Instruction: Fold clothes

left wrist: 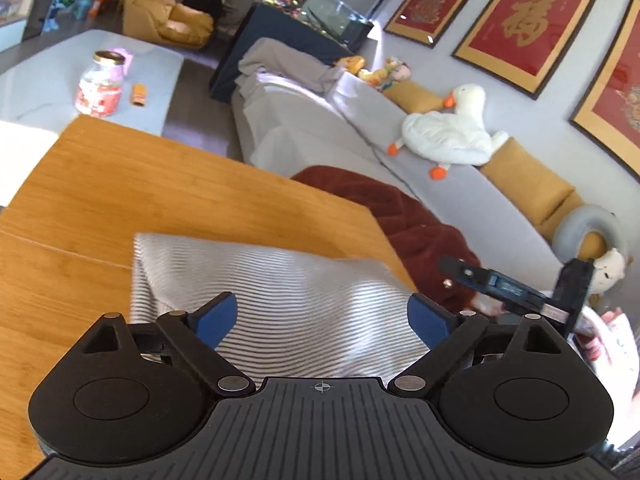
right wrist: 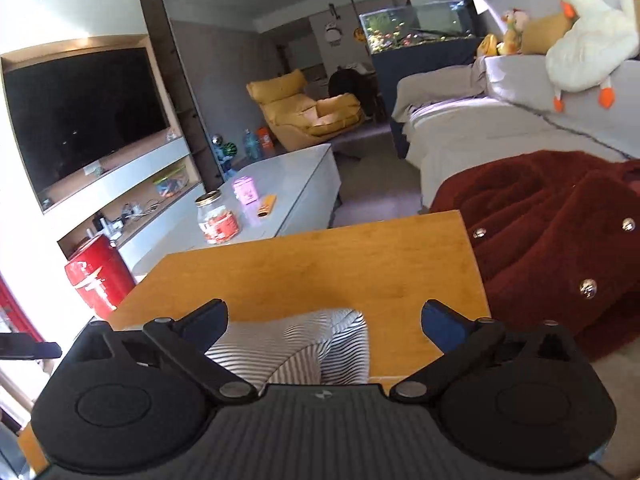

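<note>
Striped garment (left wrist: 260, 280) lies bunched on the wooden worktop (left wrist: 100, 184) near its sofa-side edge (a dark red fleece (right wrist: 552, 240) sits just beyond). Left tool (left wrist: 320, 316) and right tool (right wrist: 324, 320) both hover spread wide, gripping nothing.
</note>
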`<state>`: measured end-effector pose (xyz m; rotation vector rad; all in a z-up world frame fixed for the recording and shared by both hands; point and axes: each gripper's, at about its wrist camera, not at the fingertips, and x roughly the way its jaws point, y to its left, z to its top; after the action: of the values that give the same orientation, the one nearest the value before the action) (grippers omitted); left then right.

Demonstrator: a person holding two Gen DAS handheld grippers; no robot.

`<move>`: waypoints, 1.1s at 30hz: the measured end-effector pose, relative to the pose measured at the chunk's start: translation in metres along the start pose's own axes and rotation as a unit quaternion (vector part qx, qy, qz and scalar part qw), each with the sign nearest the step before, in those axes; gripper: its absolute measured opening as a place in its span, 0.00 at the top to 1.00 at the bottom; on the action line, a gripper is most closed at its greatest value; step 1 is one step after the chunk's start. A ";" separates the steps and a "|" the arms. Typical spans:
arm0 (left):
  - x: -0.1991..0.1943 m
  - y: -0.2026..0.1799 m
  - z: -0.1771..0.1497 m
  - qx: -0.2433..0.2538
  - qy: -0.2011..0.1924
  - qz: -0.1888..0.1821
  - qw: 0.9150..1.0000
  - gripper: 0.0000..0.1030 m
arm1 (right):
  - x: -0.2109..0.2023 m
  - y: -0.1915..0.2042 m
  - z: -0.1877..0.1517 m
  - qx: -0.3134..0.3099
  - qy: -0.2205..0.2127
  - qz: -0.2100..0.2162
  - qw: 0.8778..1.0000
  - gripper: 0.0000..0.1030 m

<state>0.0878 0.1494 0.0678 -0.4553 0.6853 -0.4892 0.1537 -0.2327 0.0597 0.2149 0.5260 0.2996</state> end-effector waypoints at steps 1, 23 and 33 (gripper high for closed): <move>0.010 0.002 -0.004 -0.007 0.015 -0.003 1.000 0.07 | 0.008 -0.001 -0.001 -0.003 0.003 -0.013 1.000 0.00; 0.074 0.035 0.036 0.001 0.011 0.092 0.996 0.05 | 0.015 0.075 -0.043 -0.180 0.055 0.014 0.982 0.00; 0.073 0.003 -0.012 0.030 0.067 0.067 0.995 0.02 | 0.089 0.061 -0.045 -0.213 0.083 -0.102 0.968 0.00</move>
<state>0.1296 0.1079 0.0231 -0.3197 0.8219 -0.4151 0.1897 -0.1401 -0.0023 -0.2829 0.6309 0.2231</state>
